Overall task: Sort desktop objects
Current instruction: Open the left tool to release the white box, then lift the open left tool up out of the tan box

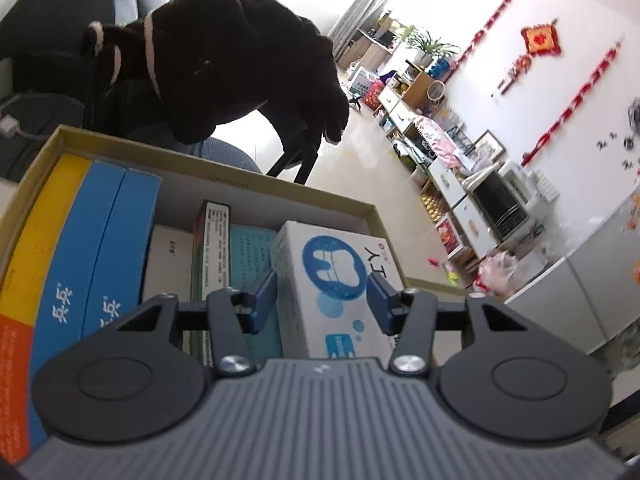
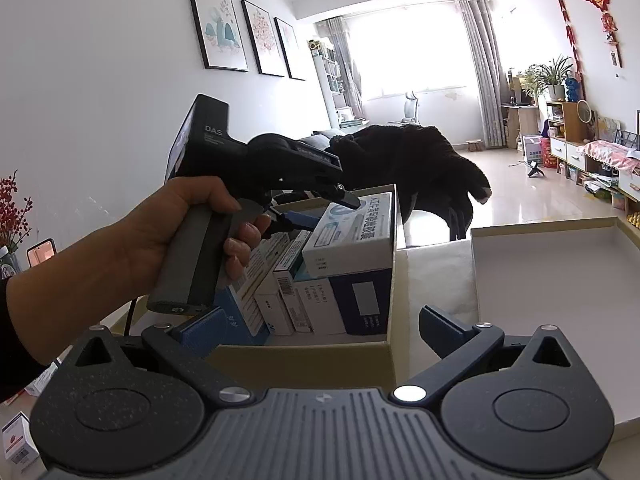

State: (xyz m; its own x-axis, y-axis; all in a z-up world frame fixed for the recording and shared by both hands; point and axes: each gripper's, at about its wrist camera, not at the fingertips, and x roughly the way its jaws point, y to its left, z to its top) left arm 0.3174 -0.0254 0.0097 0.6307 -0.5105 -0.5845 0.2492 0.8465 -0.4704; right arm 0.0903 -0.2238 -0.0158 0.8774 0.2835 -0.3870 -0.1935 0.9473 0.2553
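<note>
A person's left hand [image 2: 188, 220] wraps the grey handle of the left gripper [image 1: 322, 294], wrist bent so the tool slopes down into an open tan cardboard box [image 2: 304, 354] on the table; the jaws are closed about halfway onto a white carton with a blue circular logo [image 1: 340, 280], one blue pad [image 1: 262, 300] pressed to each side; the carton rides on top of the other packages in the box, at its right-hand end as the left wrist camera sees it; beside it in that view lie a teal carton [image 1: 250, 256], a dark narrow carton [image 1: 212, 240], two blue cartons [image 1: 116, 232] and a yellow-and-orange carton [image 1: 40, 240] standing on edge along the left wall; the right gripper [image 2: 320, 326] is held low and level in front of the box, jaws spread wide and gripping nothing, its left finger near the box's front corner; to the right of the box lies an empty tan cardboard lid with a white inside [image 2: 552, 272]; a black garment draped over a chair [image 2: 420, 168] stands behind the table.
</note>
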